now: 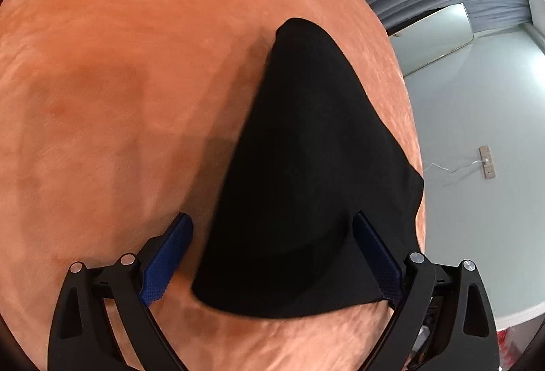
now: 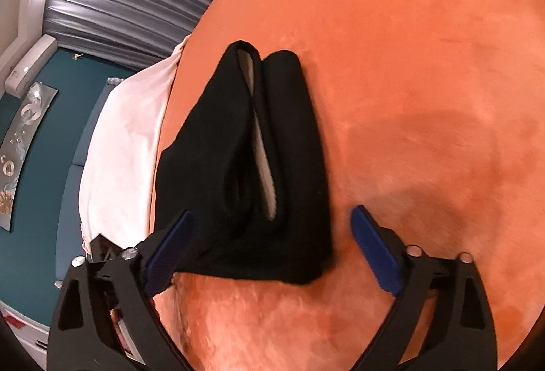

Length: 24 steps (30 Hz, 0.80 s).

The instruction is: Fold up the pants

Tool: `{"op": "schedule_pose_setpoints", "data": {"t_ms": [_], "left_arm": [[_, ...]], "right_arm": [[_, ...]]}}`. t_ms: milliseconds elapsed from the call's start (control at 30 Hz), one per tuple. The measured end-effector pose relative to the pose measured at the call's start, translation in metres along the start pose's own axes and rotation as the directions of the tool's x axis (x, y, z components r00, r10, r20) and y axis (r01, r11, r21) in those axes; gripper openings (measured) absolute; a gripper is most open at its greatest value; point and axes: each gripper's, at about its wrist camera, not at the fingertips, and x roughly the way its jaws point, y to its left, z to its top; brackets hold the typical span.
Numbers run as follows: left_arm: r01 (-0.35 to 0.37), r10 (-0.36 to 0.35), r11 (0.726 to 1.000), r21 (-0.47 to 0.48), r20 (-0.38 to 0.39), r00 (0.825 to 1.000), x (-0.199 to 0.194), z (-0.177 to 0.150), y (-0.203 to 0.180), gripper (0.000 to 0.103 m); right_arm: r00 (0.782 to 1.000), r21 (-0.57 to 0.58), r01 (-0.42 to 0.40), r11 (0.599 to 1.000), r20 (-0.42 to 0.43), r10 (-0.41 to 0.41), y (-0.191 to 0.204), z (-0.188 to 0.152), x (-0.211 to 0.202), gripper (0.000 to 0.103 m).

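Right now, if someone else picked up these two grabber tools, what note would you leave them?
Left gripper: open, pads not pressing the cloth between them.
Right gripper: open, holding nothing.
Black pants: folded into a narrow bundle on the orange blanket, near its edge, a white lining showing at the seam.
Done: the folding so far looks released.
Left: probably one more fold or a tidy-up; hard to tell.

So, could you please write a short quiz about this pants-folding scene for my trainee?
1. True or false: the right gripper is open.
2. The black pants lie on: A) orange blanket B) bare floor C) chair
3. What colour stripe shows along the pants' fold in the right wrist view?

Key: 1 true; 2 A; 3 white.
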Motion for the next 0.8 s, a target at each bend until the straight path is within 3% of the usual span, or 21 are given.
{"op": "schedule_pose_setpoints", "data": {"t_ms": [100,200,300,333,367,400,433,467,533,700,800], "left_arm": [[-0.005,0.005,1.0,-0.006,-0.005,1.0,0.01,0.006,-0.005,0.097],[-0.044,0.044,0.999,0.012,0.026,0.999,0.015,0.008,-0.01,0.097],[-0.101,0.099,0.989,0.11,0.019,0.995,0.021,0.007,-0.024,0.096],[-0.11,0.107,0.983,0.146,0.026,0.994,0.021,0.009,-0.029,0.078],[-0.117,0.113,0.978,0.171,0.037,0.993,0.02,0.007,-0.032,0.07],[-0.127,0.121,0.975,0.18,0.047,0.992,0.015,0.006,-0.034,0.059],[-0.101,0.095,0.979,0.175,0.045,0.994,0.01,0.005,-0.033,0.049],[-0.069,0.063,0.983,0.168,0.038,0.997,0.005,0.005,-0.031,0.045],[-0.01,0.005,0.988,0.156,0.03,1.0,-0.011,-0.001,-0.031,0.038],[0.029,-0.029,0.985,0.169,-0.003,1.0,-0.053,-0.04,-0.027,0.037],[0.057,-0.05,0.984,0.171,-0.045,0.998,-0.076,-0.08,-0.015,0.037]], "right_arm": [[0.999,-0.023,-0.028,0.999,-0.025,0.027,0.011,0.002,0.013,0.098],[1.0,-0.05,0.022,0.999,-0.02,-0.023,0.019,0.002,0.026,0.098],[0.998,-0.078,0.07,0.994,0.011,-0.07,0.026,-0.001,0.033,0.098],[0.996,-0.093,0.087,0.992,0.024,-0.085,0.029,-0.002,0.036,0.098],[0.994,-0.112,0.104,0.988,0.035,-0.1,0.032,-0.005,0.037,0.096],[0.989,-0.167,0.146,0.975,0.048,-0.14,0.038,-0.009,0.038,0.085],[0.984,-0.203,0.175,0.963,0.06,-0.166,0.042,-0.012,0.038,0.058],[0.987,-0.213,0.156,0.965,0.061,-0.146,0.044,-0.014,0.035,0.045],[0.991,-0.192,0.124,0.973,0.065,-0.113,0.043,-0.014,0.024,0.037],[0.995,-0.23,0.085,0.97,0.066,-0.071,0.061,-0.024,-0.006,0.035],[0.998,-0.259,0.062,0.964,0.047,-0.051,0.07,-0.045,-0.033,0.034]]}}
